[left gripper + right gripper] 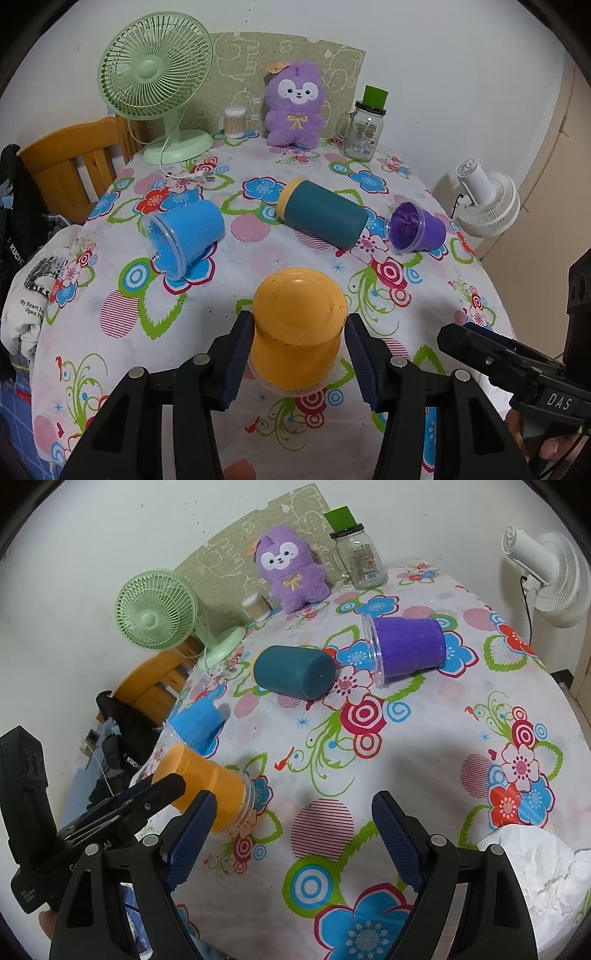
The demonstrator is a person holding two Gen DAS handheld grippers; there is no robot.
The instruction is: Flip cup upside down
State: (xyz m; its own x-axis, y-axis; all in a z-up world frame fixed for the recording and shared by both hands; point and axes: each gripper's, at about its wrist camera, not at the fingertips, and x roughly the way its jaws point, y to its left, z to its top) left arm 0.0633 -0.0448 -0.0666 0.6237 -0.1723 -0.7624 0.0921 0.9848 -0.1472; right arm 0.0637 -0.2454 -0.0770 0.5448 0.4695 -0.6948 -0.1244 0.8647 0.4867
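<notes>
An orange cup (299, 325) stands upside down, rim on the flowered tablecloth (110, 295), between the fingers of my left gripper (298, 354), which is shut on its sides. It also shows in the right wrist view (210, 786) at the left. A blue cup (184, 236), a teal cup with a yellow rim (321, 214) and a purple cup (415, 227) lie on their sides farther back. My right gripper (293, 836) is open and empty above the cloth, to the right of the orange cup.
A green fan (159, 81), a cotton swab jar (235, 122), a purple plush toy (295, 103) and a glass jar with a green lid (364, 125) stand along the back. A white fan (487, 203) is off the table's right. A wooden chair (70, 162) is at the left.
</notes>
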